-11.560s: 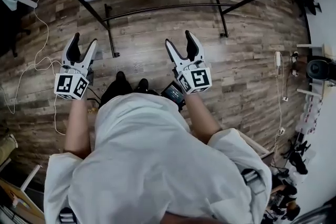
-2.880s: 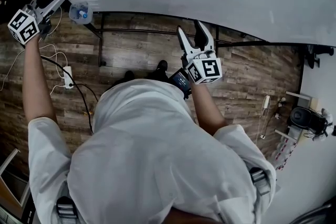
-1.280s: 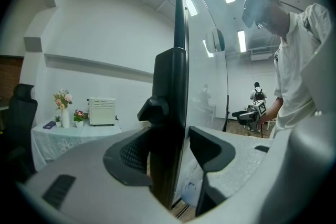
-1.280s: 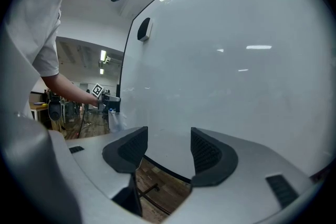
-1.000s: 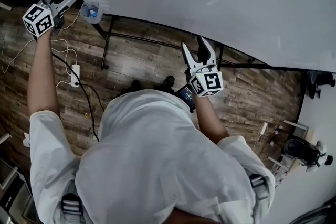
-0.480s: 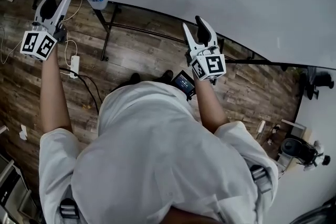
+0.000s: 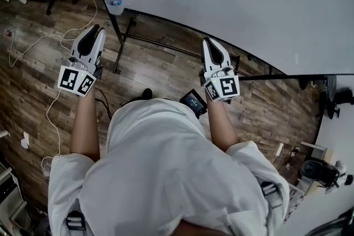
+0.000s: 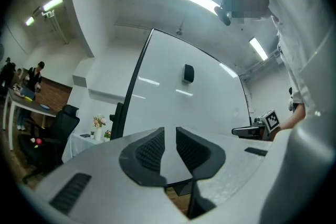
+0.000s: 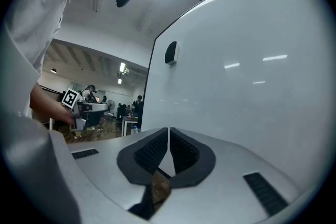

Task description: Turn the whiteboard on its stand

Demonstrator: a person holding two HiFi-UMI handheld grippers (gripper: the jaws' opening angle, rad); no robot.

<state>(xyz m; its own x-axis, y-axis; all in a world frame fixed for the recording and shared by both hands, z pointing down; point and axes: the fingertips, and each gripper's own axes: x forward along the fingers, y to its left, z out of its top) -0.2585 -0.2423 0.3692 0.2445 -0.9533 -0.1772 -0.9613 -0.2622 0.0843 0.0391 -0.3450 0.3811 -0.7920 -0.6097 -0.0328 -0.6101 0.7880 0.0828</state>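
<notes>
- Wood-plank floor (image 7: 166, 72) underfoot; white cable (image 7: 33, 44) trailing at left.
- Left gripper (image 7: 95, 31): jaws have just been closing. A narrow gap remains, with nothing between them.
- Right gripper (image 7: 209, 41): jaws likewise just closing, now pressed together on nothing.
- Stand (image 7: 166, 48): black rail just beyond both grippers.
- Whiteboard (image 7: 232, 3): upright on its stand, ungripped — turn judged either finished or between holds.
</notes>
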